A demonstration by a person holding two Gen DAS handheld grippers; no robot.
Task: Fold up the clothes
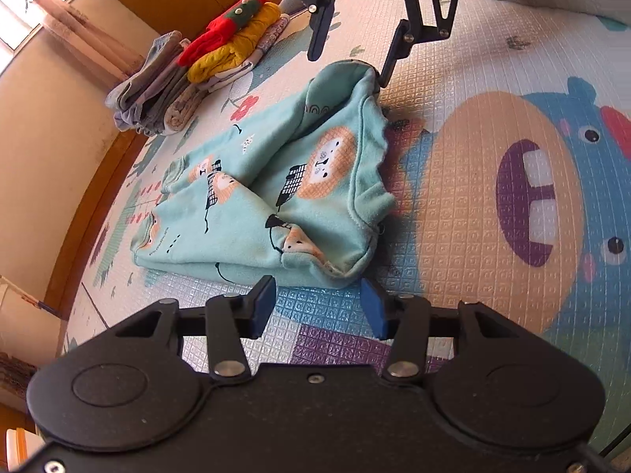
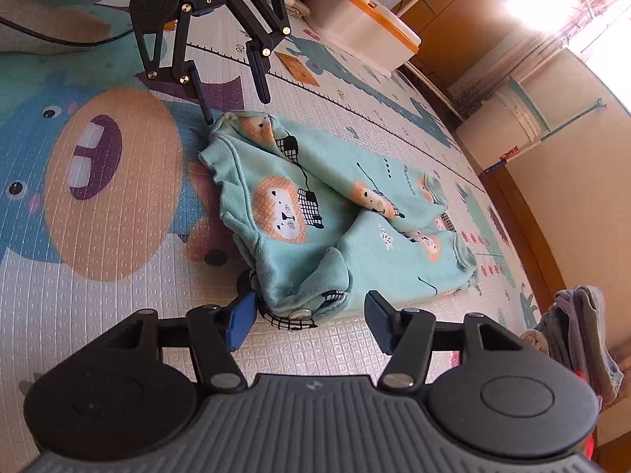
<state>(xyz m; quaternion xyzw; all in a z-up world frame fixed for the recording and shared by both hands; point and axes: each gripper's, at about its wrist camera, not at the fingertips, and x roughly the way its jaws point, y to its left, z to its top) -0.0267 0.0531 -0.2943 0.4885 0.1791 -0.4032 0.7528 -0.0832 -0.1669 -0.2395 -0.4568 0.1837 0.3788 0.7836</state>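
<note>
Your two grippers face each other across a mint garment (image 1: 260, 197) lying partly folded on the play mat (image 1: 473, 181). Your left gripper (image 1: 317, 307) sits low at one corner of the garment, its blue pads (image 1: 262, 305) spread wide and holding nothing. Your right gripper (image 2: 305, 321) waits at the opposite corner, jaws equally wide, the cloth's edge bunched between the pads (image 2: 240, 317) but not clamped. The garment's near side is rolled up over itself. Beyond the garment, by the wall, a stack of folded clothes (image 1: 221, 51) sits on the mat. A white bin (image 2: 363, 23) stands past the garment's far end.
</note>
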